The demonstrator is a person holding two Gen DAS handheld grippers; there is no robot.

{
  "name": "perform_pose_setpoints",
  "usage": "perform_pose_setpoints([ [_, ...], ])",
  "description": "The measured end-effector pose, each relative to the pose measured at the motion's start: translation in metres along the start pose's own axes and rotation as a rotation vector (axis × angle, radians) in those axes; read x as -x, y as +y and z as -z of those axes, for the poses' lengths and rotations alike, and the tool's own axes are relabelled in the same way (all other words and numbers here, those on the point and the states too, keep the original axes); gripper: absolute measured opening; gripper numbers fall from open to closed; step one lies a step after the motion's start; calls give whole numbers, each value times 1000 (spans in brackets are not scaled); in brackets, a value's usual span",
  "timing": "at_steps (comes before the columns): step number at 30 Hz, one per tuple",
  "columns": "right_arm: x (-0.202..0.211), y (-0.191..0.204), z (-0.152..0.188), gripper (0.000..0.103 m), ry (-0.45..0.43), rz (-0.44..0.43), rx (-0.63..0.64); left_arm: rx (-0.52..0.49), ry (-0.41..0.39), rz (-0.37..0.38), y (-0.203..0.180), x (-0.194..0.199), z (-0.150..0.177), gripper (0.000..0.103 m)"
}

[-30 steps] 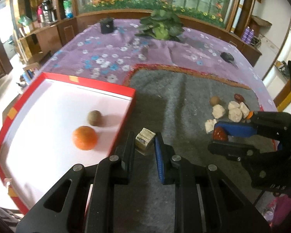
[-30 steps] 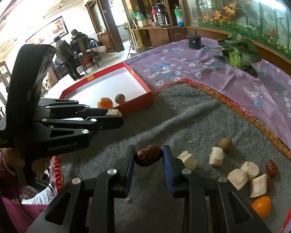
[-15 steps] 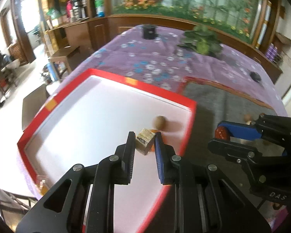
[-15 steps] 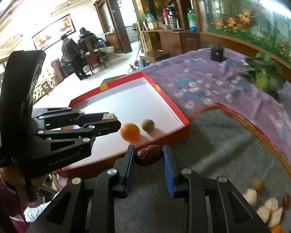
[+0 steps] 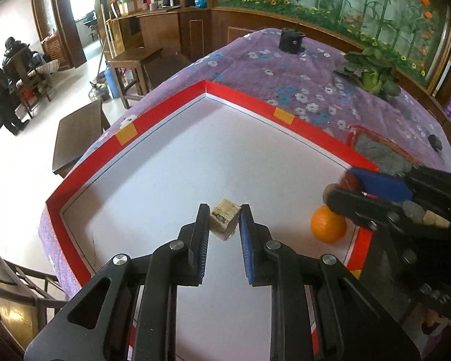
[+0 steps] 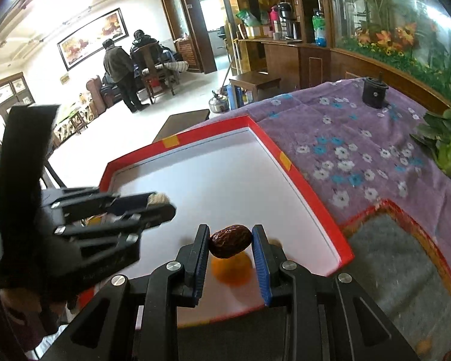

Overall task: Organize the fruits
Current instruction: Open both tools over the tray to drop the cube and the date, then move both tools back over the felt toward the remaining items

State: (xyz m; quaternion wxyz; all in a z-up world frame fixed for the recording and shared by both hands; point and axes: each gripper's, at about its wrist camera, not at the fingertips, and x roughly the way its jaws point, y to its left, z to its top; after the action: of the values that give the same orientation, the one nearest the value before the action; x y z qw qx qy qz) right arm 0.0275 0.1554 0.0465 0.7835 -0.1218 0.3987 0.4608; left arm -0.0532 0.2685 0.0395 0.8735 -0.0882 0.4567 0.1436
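no brand or label reads clearly anywhere; the only lettering is a faint embossed line on the side of the black plastic left gripper [image 6: 162, 207] as the right wrist view shows it, too blurred to make out.

the left gripper [image 5: 224, 221] has its black fingers with ribbed blue pads drawn close on a small pale cube of fruit with a rough, fibrous top and a dark speck on one face [image 5: 224, 222]. the cube hangs above the smooth white floor of a shallow rectangular cardboard tray with glossy red walls [image 5: 165, 114]. two squares of yellow tape [image 5: 283, 116] sit on the red rim, one on each of two sides.

the right gripper [image 6: 230, 240] clamps a wrinkled, glossy dark-brown oval date [image 6: 230, 240] between its blue pads, narrow but not fully together. the date is held over the tray's near right corner, directly above a round orange fruit with a dimpled skin [image 5: 328, 224] lying on the white floor. just behind that fruit a small round brown fruit [image 5: 329, 191] is partly hidden by the right gripper's fingers.

the tray rests on a purple cloth printed with white and blue flowers [image 6: 360, 138]. beside it lies a coarse grey felt mat with a red and gold woven border [image 6: 397, 249]. a short black cylinder [image 5: 291, 40] and a leafy green plant [image 5: 371, 73] stand farther back on the cloth.
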Motion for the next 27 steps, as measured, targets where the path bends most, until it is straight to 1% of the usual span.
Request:
perform_pose_setpoints([
  [5, -20, -5, -5, 27, 24, -1, -13, -1, 6, -22, -1, -4, 1, 19],
  [8, -30, -7, -4, 27, 40, -20, -21, 12, 18, -29, 0, -8, 1, 19],
  [11, -34, -9, -2, 27, 41, -25, -23, 25, 30, -43, 1, -12, 2, 19],
  [12, -34, -10, -1, 29, 41, -26, -28, 28, 32, -50, 2, -13, 2, 19],
  [13, -33, -11, -1, 30, 38, -27, -31, 28, 34, -52, 2, -13, 3, 21],
  [15, -29, -11, -1, 36, 23, -39, -34, 34, 41, -40, 2, -14, 4, 38],
  [16, -27, -10, -1, 37, 16, -42, -35, 41, 40, -40, 2, -13, 4, 48],
  [19, -17, -11, 1, 37, 2, -29, -44, 56, 10, -53, 4, -5, 5, 60],
  [20, -12, -12, 3, 37, -7, -33, -55, 61, 1, -58, 4, -2, 5, 63],
  [21, -7, -13, 4, 38, -18, -33, -65, 65, -7, -60, 4, 1, 5, 64],
  [27, 32, -17, 22, 39, -70, 11, -85, 43, -37, -49, -10, 16, 7, 64],
])
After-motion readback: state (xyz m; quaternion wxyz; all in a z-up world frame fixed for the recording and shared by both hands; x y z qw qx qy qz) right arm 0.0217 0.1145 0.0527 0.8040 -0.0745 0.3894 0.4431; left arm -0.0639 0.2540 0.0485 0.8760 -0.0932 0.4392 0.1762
